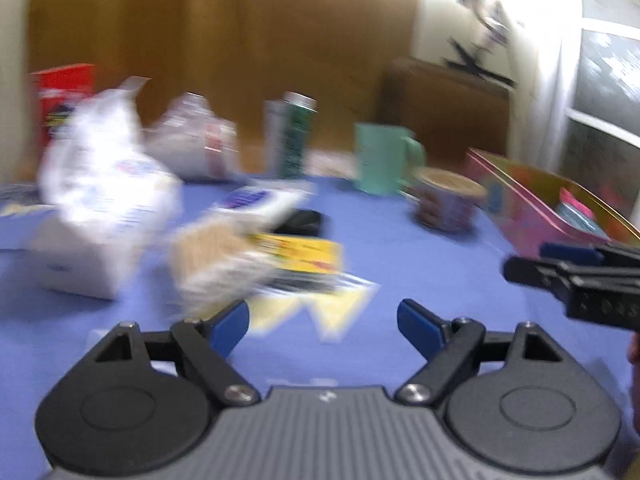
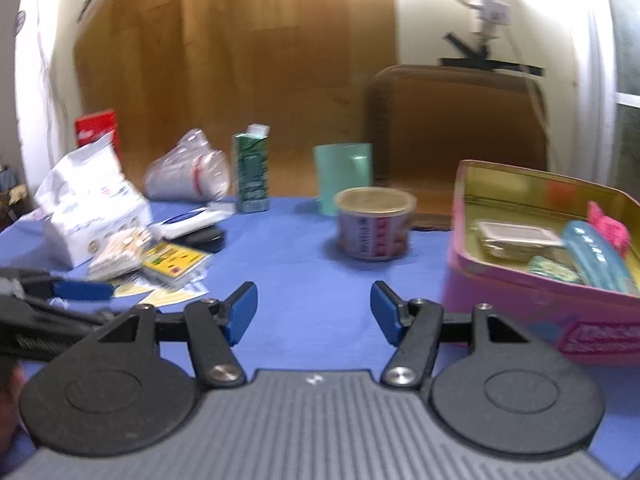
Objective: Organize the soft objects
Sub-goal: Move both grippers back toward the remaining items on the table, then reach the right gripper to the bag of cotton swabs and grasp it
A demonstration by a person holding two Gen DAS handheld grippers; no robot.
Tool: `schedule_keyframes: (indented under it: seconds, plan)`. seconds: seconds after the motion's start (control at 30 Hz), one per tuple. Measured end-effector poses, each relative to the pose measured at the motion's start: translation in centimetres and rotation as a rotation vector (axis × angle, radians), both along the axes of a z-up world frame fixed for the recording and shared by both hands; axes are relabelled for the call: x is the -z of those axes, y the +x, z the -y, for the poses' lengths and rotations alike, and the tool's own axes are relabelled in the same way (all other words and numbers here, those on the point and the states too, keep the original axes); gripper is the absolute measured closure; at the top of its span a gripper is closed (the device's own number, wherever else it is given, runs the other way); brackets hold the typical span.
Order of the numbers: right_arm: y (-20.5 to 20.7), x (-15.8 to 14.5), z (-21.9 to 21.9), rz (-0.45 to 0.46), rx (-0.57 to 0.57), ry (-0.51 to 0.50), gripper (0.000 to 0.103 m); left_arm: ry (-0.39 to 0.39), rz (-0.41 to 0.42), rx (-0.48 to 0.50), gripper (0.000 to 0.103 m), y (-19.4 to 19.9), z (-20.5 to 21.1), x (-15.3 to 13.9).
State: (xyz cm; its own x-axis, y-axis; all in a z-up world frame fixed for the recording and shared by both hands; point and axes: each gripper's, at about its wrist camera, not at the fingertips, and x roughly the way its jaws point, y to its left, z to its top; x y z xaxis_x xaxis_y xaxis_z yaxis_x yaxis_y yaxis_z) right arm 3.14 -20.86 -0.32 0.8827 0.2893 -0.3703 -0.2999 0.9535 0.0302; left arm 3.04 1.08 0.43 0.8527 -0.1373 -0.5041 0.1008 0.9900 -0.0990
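Off to the far left of the left tool (image 1: pixel 323 326), a crumpled white bag (image 2: pixel 86 204) is slumping on the blue tabletop (image 2: pixel 304 248), and closer in, just ahead and a little left of that tool's spread fingers, a packet of cotton swabs (image 2: pixel 118 254) is lying against a yellow-labelled sachet (image 2: pixel 174 260) on some loose papers. The left tool is hanging released, gripping nothing, and its view is smearing, so I would judge it is sweeping toward that pile. Ahead of the right tool (image 2: pixel 313 312), which is also gaping wide and empty, a small tin (image 2: pixel 374 222) is standing with a green carton (image 2: pixel 251 168) and a teal mug (image 2: pixel 344 176) behind it. To the right tool's right, just beside it, the pink box (image 2: pixel 520 300) is sitting with a few things already inside, likely where the soft items are going. To do this well, I think the left tool should be slowing, coming down over the middle of the swab packet and closing gently across its narrow side, so the sachet and papers underneath are not being dragged along.
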Motion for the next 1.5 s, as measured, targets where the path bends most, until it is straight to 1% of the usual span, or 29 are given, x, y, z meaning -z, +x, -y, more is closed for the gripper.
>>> schedule_keyframes:
  seconds: [0.07,0.1,0.13,0.17,0.2,0.27,0.33,0.4,0.43,0.47,0.57,0.6,0.63,0.67,0.7,0.77,0.83,0.93,1.03,1.17,1.27,1.3,1.33,1.43,1.5]
  plan:
    - [0.6,-0.1,-1.4,0.0,-0.054,-0.021,0.038,-0.003,0.022,-0.094,0.019,-0.3,-2.2,-0.2]
    - [0.8,-0.2,-2.1,0.001,-0.084,-0.031,0.038,-0.024,0.03,-0.147,0.019,-0.5,-3.5,-0.3]
    - [1.2,-0.3,-3.0,0.001,-0.117,-0.039,0.038,-0.062,0.035,-0.196,0.019,-0.5,-4.9,-0.3]
    - [1.5,-0.5,-3.8,0.0,-0.155,-0.048,0.038,-0.122,0.04,-0.248,0.019,-0.8,-6.3,-0.3]
    - [1.8,-0.6,-4.9,-0.002,-0.199,-0.06,0.038,-0.205,0.047,-0.294,0.019,-1.1,-7.8,-0.2]
    - [2.2,-0.8,-7.0,0.004,-0.277,-0.093,0.038,-0.339,0.077,-0.368,0.019,-1.8,-10.1,0.2]
    - [2.8,-0.7,-9.5,0.003,-0.357,-0.134,0.038,-0.403,0.08,-0.414,0.019,-2.1,-11.2,0.5]
    - [3.6,-0.6,-11.6,-0.016,-0.418,-0.154,0.035,-0.428,0.072,-0.419,0.019,-2.0,-11.5,0.6]
    - [4.1,-0.5,-12.6,-0.032,-0.444,-0.157,0.027,-0.424,0.072,-0.415,0.019,-1.9,-11.3,0.7]
    - [4.7,-0.4,-13.4,-0.046,-0.462,-0.156,0.023,-0.415,0.075,-0.41,0.019,-1.9,-11.1,0.6]
    - [6.0,-0.1,-15.7,-0.065,-0.475,-0.167,0.024,-0.376,0.097,-0.398,0.018,-1.9,-10.5,0.3]
    - [6.3,0.2,-16.2,-0.076,-0.476,-0.176,0.025,-0.362,0.103,-0.395,0.018,-2.0,-10.3,0.2]
    - [6.6,0.7,-16.7,-0.103,-0.477,-0.188,0.031,-0.354,0.106,-0.391,0.018,-1.9,-10.4,0.3]
    - [7.0,1.0,-16.7,-0.131,-0.48,-0.186,0.034,-0.349,0.106,-0.386,0.018,-1.7,-10.5,0.3]
    - [6.8,1.0,-16.4,-0.118,-0.473,-0.175,0.037,-0.345,0.106,-0.383,0.018,-1.7,-10.4,0.3]
    - [6.0,1.0,-16.0,-0.109,-0.484,-0.188,0.048,-0.348,0.1,-0.376,0.018,-1.4,-10.6,0.3]
    - [5.0,0.9,-15.1,-0.118,-0.497,-0.182,0.052,-0.35,0.09,-0.37,0.018,-1.2,-10.6,0.4]
    - [2.8,0.9,-13.0,-0.093,-0.529,-0.198,0.052,-0.341,0.084,-0.356,0.018,-1.2,-10.4,0.4]
    - [1.0,1.3,-10.4,-0.077,-0.532,-0.22,0.053,-0.308,0.07,-0.321,0.018,-0.9,-9.7,0.3]
    - [-0.9,1.7,-6.6,-0.052,-0.449,-0.232,0.053,-0.232,0.05,-0.242,0.018,-0.6,-8.0,0.1]
    - [-2.0,2.0,-3.5,-0.056,-0.361,-0.209,0.052,-0.177,0.019,-0.148,0.018,-0.2,-6.1,-0.1]
    - [-2.2,2.1,-2.5,-0.062,-0.33,-0.195,0.052,-0.174,0.01,-0.119,0.018,-0.1,-5.3,-0.2]
    - [-2.2,2.2,-1.8,-0.065,-0.311,-0.185,0.052,-0.19,-0.001,-0.083,0.018,-0.1,-4.6,-0.2]
    - [-2.2,2.4,0.1,-0.064,-0.253,-0.162,0.05,-0.294,-0.061,0.053,0.019,0.7,-1.9,-0.1]
    - [-2.0,2.6,0.8,-0.067,-0.234,-0.14,0.048,-0.32,-0.107,0.127,0.022,1.4,0.2,0.1]
